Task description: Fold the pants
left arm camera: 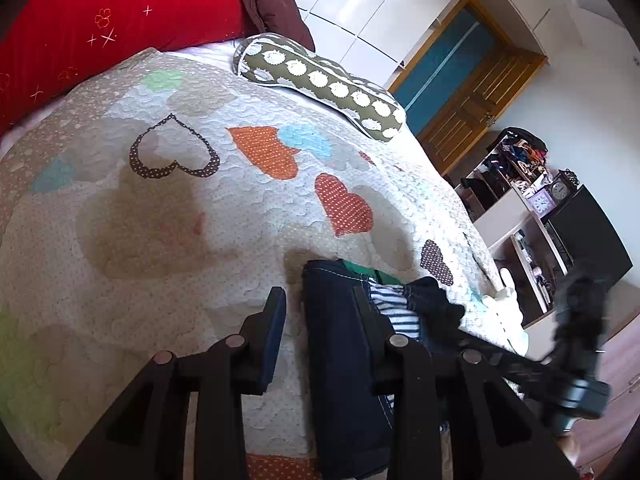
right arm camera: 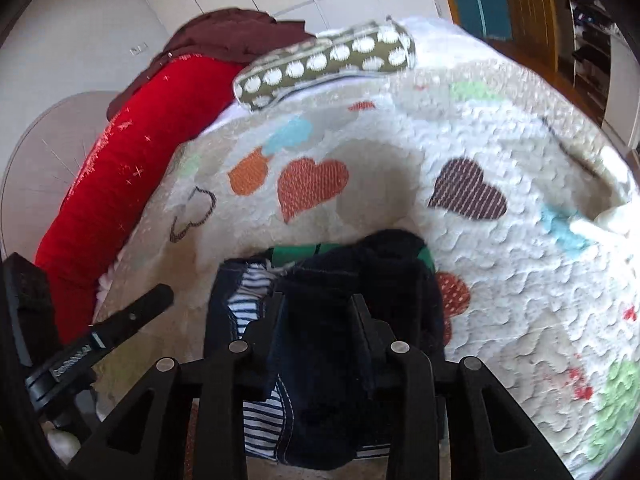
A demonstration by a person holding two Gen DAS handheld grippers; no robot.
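Observation:
Dark navy pants (left arm camera: pixel 340 344) with a striped lining and a green patch lie bunched on the heart-patterned quilt (left arm camera: pixel 168 240). In the left wrist view my left gripper (left arm camera: pixel 320 304) straddles one edge of them. The cloth rests against its right finger, and a strip of quilt shows between the cloth and the left finger (left arm camera: pixel 274 320). In the right wrist view my right gripper (right arm camera: pixel 318 300) is shut on a thick fold of the pants (right arm camera: pixel 384 264), and the cloth fills the space between its fingers and hangs below them. A left gripper finger (right arm camera: pixel 148 300) shows at that view's left.
A red bolster (left arm camera: pixel 120 20) and a brown blanket (left arm camera: pixel 272 0) lie along the far side of the bed. An olive spotted cushion (left arm camera: pixel 320 80) sits near the bed's far corner. Cluttered shelves (left arm camera: pixel 516 184), a black cabinet (left arm camera: pixel 588 232) and a wooden door (left arm camera: pixel 472 108) stand beyond the right edge.

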